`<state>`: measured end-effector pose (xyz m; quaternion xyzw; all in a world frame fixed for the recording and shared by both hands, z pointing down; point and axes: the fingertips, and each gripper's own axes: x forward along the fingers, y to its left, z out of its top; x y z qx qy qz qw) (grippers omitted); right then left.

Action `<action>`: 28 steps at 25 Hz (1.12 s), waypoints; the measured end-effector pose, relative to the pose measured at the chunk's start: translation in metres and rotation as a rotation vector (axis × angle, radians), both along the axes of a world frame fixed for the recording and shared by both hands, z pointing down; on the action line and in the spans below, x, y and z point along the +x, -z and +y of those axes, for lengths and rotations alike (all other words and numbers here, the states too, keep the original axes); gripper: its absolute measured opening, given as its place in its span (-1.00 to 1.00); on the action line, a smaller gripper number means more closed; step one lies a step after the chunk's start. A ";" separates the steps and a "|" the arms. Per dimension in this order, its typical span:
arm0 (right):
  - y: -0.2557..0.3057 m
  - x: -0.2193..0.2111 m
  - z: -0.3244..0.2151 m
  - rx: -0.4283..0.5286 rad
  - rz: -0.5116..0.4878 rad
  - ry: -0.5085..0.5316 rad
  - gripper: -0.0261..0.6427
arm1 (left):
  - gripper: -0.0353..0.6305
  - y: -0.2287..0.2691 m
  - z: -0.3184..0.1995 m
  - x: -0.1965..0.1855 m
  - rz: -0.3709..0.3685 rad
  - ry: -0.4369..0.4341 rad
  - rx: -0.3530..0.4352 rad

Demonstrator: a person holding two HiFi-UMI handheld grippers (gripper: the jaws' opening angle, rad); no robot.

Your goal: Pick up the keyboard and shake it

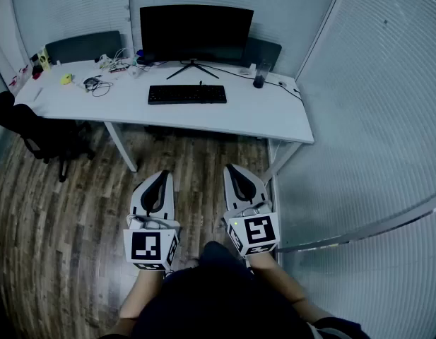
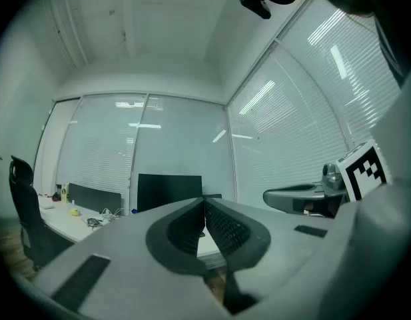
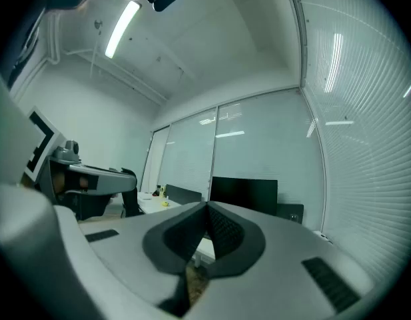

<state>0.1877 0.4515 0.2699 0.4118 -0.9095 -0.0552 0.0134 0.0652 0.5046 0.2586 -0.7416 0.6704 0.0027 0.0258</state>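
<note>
In the head view the keyboard [image 1: 187, 94] lies on the desk [image 1: 274, 115], well apart from the left gripper [image 1: 162, 174] and the right gripper [image 1: 232, 169]. The left gripper view shows its jaws pressed together with nothing between them. The right gripper view shows the same.

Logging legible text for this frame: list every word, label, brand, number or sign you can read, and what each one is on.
No readable text in any view.
Keyboard: key legends too small to read.
Monitor: screen dark, no brand legible.
Left marker cube and right marker cube: black-and-white square patterns only, no letters or numbers.
</note>
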 end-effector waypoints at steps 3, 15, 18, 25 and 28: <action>-0.005 -0.005 -0.012 -0.016 -0.015 0.017 -0.84 | -0.82 -0.006 -0.013 -0.003 -0.003 -0.007 -0.016; -0.031 -0.046 -0.144 -0.036 -0.025 0.026 -0.83 | -0.82 -0.028 -0.133 -0.051 -0.033 0.020 -0.048; -0.038 -0.061 -0.194 -0.051 -0.020 0.053 -0.83 | -0.82 -0.031 -0.180 -0.065 -0.029 0.042 -0.064; -0.055 -0.085 -0.314 -0.078 0.016 0.111 -0.83 | -0.82 -0.044 -0.289 -0.096 -0.021 0.088 -0.111; -0.069 -0.096 -0.358 -0.102 0.028 0.134 -0.80 | -0.82 -0.053 -0.323 -0.115 -0.006 0.130 -0.129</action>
